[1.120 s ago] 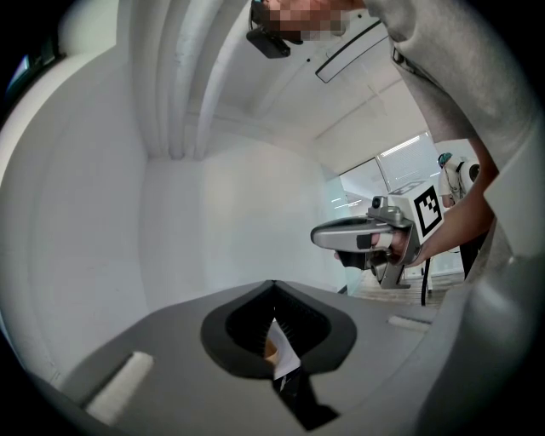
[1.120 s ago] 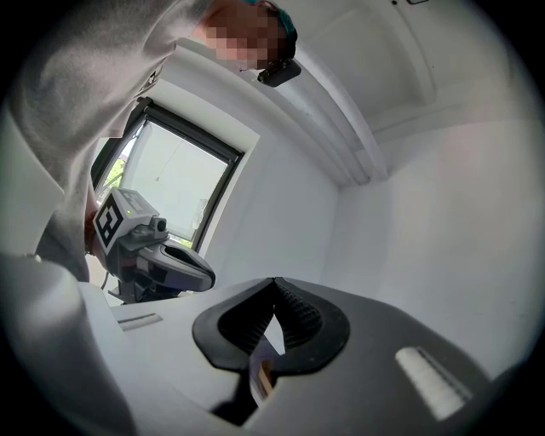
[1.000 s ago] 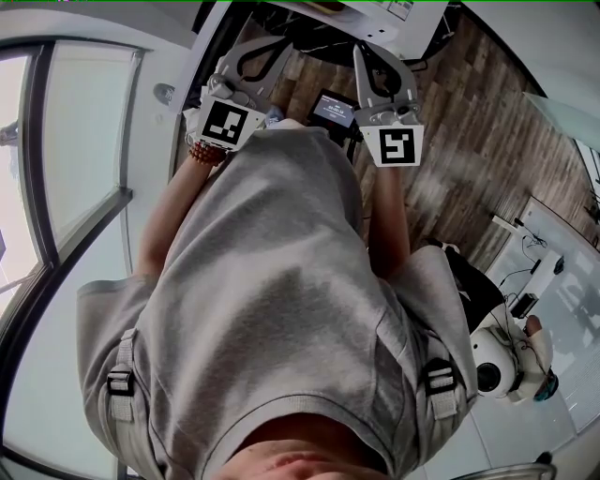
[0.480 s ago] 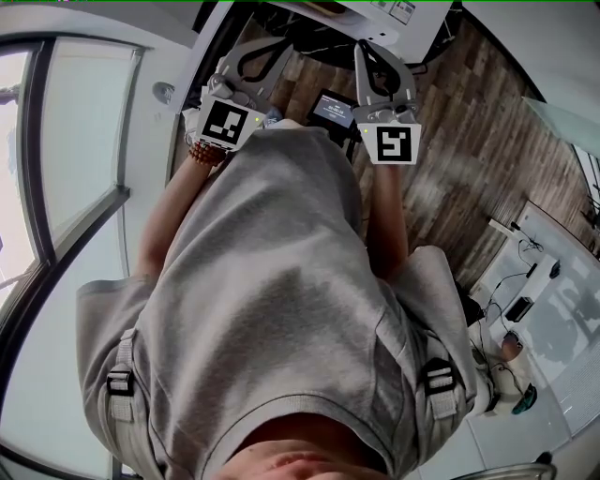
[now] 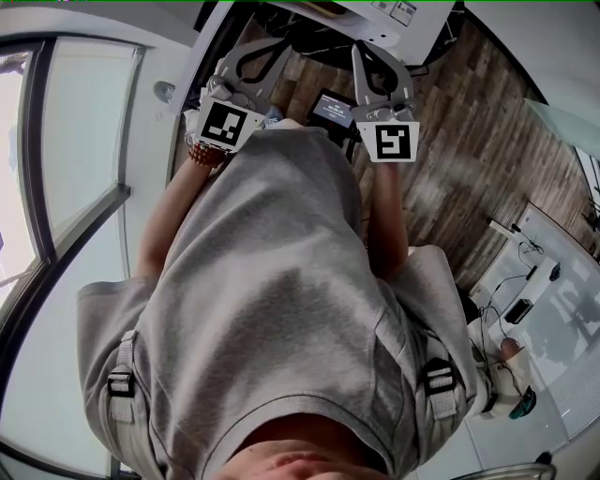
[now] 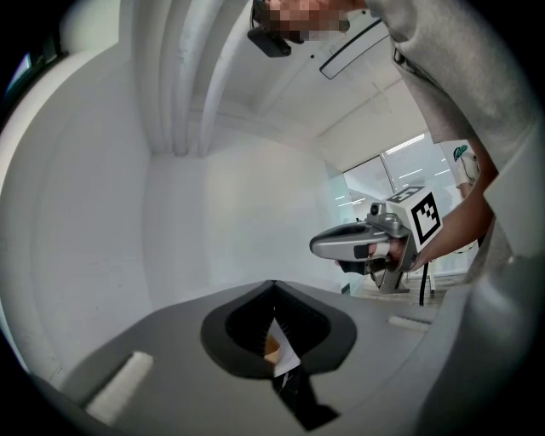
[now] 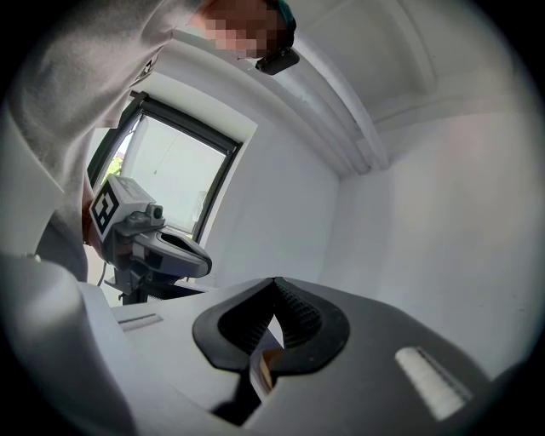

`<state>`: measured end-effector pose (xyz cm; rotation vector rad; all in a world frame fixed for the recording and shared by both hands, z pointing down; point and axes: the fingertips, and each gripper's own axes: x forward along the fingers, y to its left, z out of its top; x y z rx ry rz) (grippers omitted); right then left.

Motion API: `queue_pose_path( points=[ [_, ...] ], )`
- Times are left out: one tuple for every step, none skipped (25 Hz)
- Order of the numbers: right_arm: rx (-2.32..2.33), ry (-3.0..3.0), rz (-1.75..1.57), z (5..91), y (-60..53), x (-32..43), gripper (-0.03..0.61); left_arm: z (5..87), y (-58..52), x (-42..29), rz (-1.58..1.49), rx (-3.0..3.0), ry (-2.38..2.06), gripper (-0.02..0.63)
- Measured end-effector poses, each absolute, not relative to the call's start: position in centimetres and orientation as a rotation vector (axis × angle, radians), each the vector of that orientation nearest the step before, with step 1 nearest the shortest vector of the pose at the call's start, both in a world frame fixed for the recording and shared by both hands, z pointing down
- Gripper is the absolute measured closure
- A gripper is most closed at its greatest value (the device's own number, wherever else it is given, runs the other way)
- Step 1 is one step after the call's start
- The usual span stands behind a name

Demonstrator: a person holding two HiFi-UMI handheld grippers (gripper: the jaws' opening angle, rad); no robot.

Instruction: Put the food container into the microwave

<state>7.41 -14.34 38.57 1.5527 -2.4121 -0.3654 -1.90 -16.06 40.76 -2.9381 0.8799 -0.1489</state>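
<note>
Holding both tools out ahead of the body, nothing in either. State: left gripper (image 5: 251,58) has jaws together at the tips and is empty; its own view shows only white wall and ceiling past them. Same for the right gripper (image 5: 377,67): tips meeting, nothing clamped. Both gripper views tilt upward, and each catches the other tool side-on.

I see no food container in any view, and I can't pick out a microwave either. A white unit (image 5: 394,11) at the top edge of the head view is cut off, so I can't tell what it is. This fits hands free ahead of a pick-up, or hands free with the container already shut away out of frame. I can't call which.

To do this well, I'd want the container and the microwave door in frame before committing to anything. I'd also level the tools so the gripper views look at the work, not the ceiling.

Around:
- window (image 5: 75,150) on the left
- wood floor (image 5: 469,141) ahead
- small dark device with a screen (image 5: 332,107) between the tools
- desk with cables (image 5: 548,281) far right

The main obstruction is the person's own grey shirt (image 5: 272,281). It fills the middle of the head view and hides whatever sits low and close.
</note>
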Motion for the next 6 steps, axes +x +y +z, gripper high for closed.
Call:
queue_pose_path(
  points=[
    [1.547, -2.411, -0.359, 38.7, -14.4, 7.4, 0.565, 40.7, -16.0, -2.0, -0.150, -2.938, 0.884, 0.612],
    [1.543, -2.408, -0.344, 39.0, -14.4, 7.4, 0.565, 40.7, -16.0, -2.1, -0.152, -2.936, 0.888, 0.612],
    [1.541, -2.403, -0.319, 39.4, -14.4, 7.4, 0.565, 40.7, -16.0, -2.2, -0.156, -2.934, 0.890, 0.612],
    [1.537, -2.400, -0.290, 39.9, -14.5, 7.5, 0.565, 40.8, -16.0, -2.3, -0.157, -2.932, 0.893, 0.612],
    [1.529, -2.397, -0.261, 40.5, -14.6, 7.5, 0.565, 40.8, -16.0, -2.4, -0.158, -2.932, 0.895, 0.612],
    [1.520, -2.394, -0.232, 41.1, -14.7, 7.6, 0.565, 40.8, -16.0, -2.6, -0.158, -2.931, 0.898, 0.612]
  ],
)
